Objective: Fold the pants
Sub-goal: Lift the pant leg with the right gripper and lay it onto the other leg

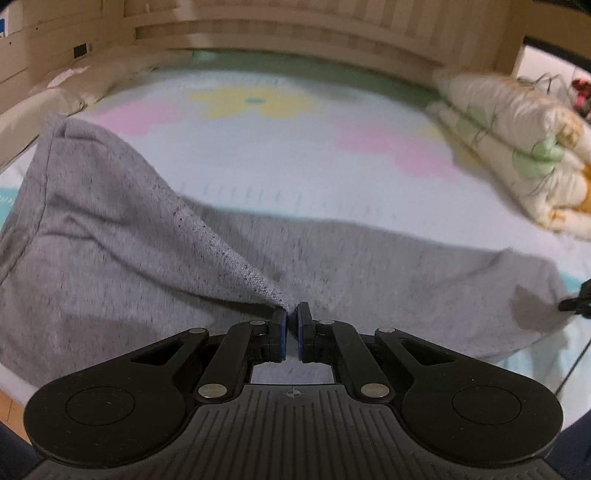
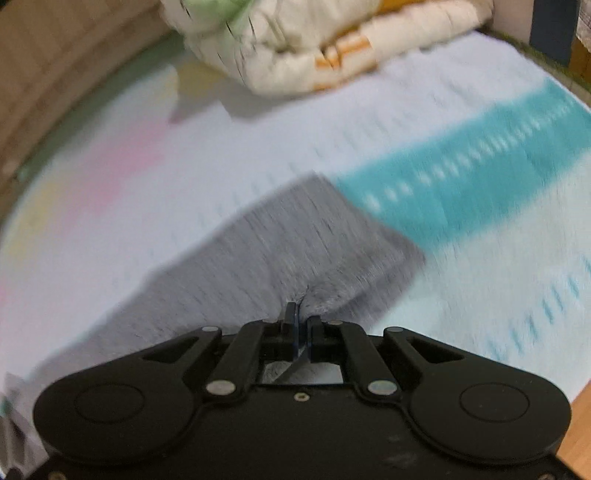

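Grey pants (image 1: 122, 240) lie spread across a pale patterned bed sheet (image 1: 295, 155). In the left wrist view my left gripper (image 1: 291, 314) is shut on a pinched fold of the grey cloth, which rises from the sheet up to its tips. At the right edge of that view the tip of my right gripper (image 1: 576, 301) sits at the far end of the pants. In the blurred right wrist view my right gripper (image 2: 301, 314) is shut on the edge of the grey pants (image 2: 288, 243), whose leg end lies over a teal stripe (image 2: 461, 177).
A folded cream quilt (image 1: 517, 147) with green and orange prints sits at the right of the bed, also at the top of the right wrist view as the quilt (image 2: 314, 40). A wooden slatted bed frame (image 1: 295, 33) runs along the back. A cream pillow (image 1: 70, 88) lies far left.
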